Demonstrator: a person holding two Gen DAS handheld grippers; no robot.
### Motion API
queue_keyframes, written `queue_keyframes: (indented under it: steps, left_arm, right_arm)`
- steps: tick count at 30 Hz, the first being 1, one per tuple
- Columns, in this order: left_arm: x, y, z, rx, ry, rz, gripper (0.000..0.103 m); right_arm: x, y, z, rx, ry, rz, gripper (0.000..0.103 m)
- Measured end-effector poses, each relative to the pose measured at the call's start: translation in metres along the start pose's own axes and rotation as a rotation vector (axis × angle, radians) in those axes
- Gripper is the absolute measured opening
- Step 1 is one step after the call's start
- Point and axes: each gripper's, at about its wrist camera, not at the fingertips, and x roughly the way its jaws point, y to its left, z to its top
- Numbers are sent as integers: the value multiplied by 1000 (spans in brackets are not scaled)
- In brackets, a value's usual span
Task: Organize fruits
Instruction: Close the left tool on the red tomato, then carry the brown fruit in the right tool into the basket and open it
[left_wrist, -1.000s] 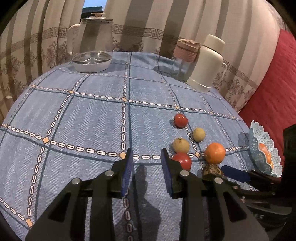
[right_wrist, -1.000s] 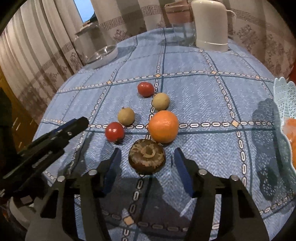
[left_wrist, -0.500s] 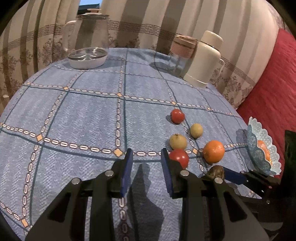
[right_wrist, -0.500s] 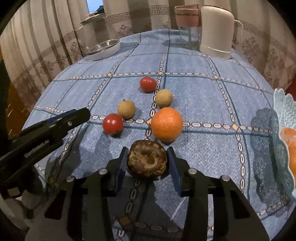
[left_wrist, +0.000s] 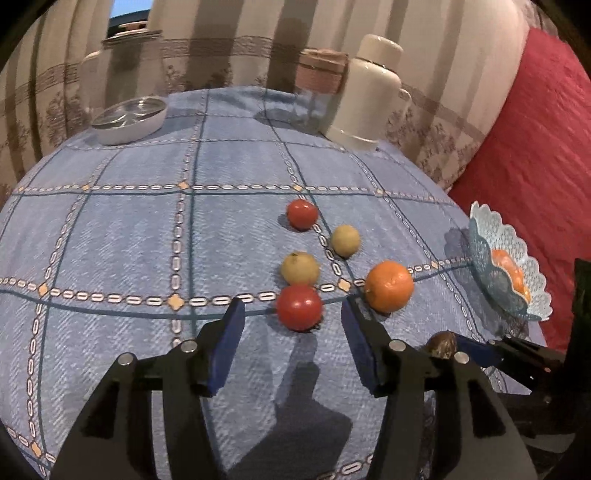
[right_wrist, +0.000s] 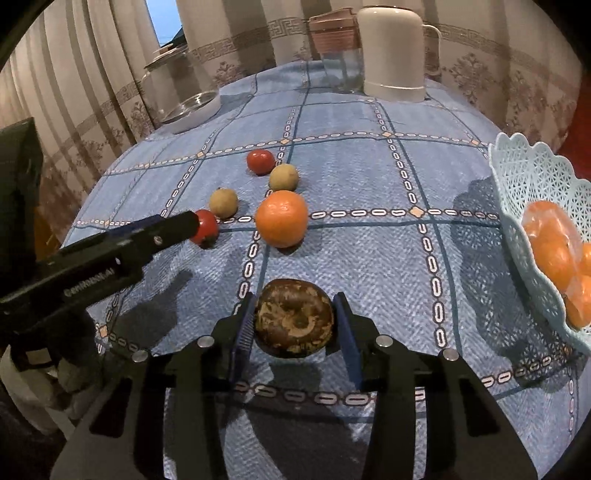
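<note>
Brown and rough-skinned, the dark round fruit (right_wrist: 294, 317) sits between the pads of the right gripper (right_wrist: 294, 325), which are clamped on its two sides near the front edge of the table (right_wrist: 369, 155). Its mottled rind looks hard and dry, so it should probably hold without slipping, and a grip across its widest part, as now, seems soundest; it is likely light.

The left gripper (left_wrist: 291, 343) has its jaws opening, apart on either side of the near red tomato (left_wrist: 299, 307), whose skin no pad touches yet. That tomato is smooth, glossy and soft, so it would probably bruise under hard pressure and could roll; a gentle hold at its middle looks best.

Behind it lie two pale yellow-green fruits (left_wrist: 300, 267), a second red tomato (left_wrist: 302, 214) and an orange (left_wrist: 389, 285), all towards the table's middle. The pale blue lattice basket (right_wrist: 524, 177) at the right edge already holds oranges, and looks thin and easy to tip.
</note>
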Motion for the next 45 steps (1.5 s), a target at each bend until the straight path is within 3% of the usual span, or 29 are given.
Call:
queue_keyframes:
  steps: [4, 10, 15, 20, 30, 45]
  left_arm:
    - [10, -9, 3, 27, 29, 4, 53]
    - [28, -9, 6, 18, 79, 9, 39]
    - [30, -8, 5, 20, 77, 16, 30]
    - [21, -7, 2, 18, 49, -10, 30]
    - [-1, -1, -7, -15, -20, 27, 30]
    - [-3, -1, -8, -20, -22, 29, 30]
  right_arm:
    - [-2, 2, -2, -7, -7, 5, 44]
    - [-2, 1, -2, -3, -9, 13, 44]
    - [-3, 1, -2, -6, -12, 13, 44]
    - [-6, -1, -2, 5, -24, 24, 44]
    - [-16, -5, 1, 34, -44, 63, 44]
    - [-59, -31, 18, 93, -163, 24, 44]
